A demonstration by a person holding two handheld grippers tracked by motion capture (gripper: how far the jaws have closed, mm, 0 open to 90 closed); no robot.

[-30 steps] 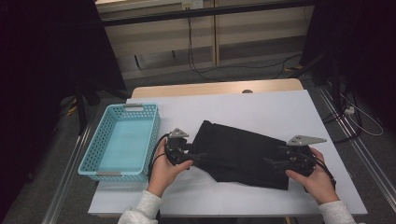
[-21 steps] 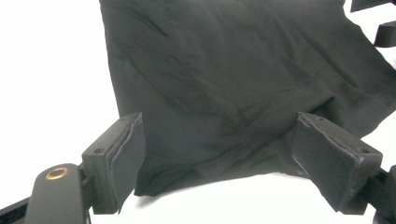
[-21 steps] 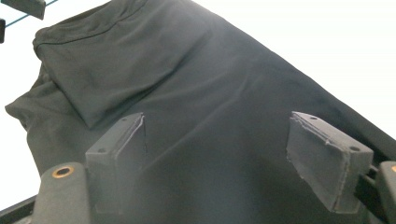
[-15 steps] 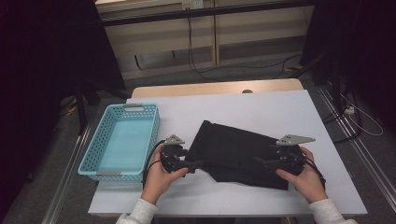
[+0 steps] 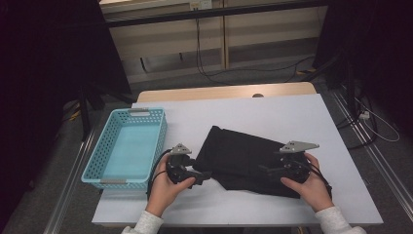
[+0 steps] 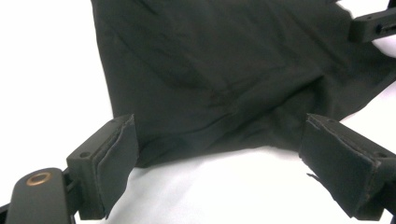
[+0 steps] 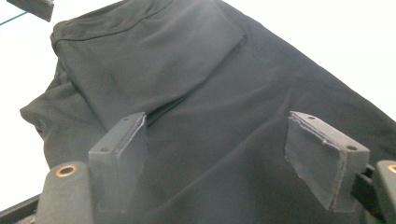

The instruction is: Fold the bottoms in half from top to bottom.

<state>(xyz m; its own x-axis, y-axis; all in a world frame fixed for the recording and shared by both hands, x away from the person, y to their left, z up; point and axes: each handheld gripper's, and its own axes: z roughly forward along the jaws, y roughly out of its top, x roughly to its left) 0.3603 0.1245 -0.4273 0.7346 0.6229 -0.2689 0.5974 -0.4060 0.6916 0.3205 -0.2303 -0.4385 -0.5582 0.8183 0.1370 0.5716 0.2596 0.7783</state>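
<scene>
I am holding my left gripper with jaws just opening at the black cloth's left edge; my right gripper is hovering open above it. A blue basket is sitting left on the white table.

matt black cloth garment on a smooth white table; perforated glossy plastic basket.
</scene>
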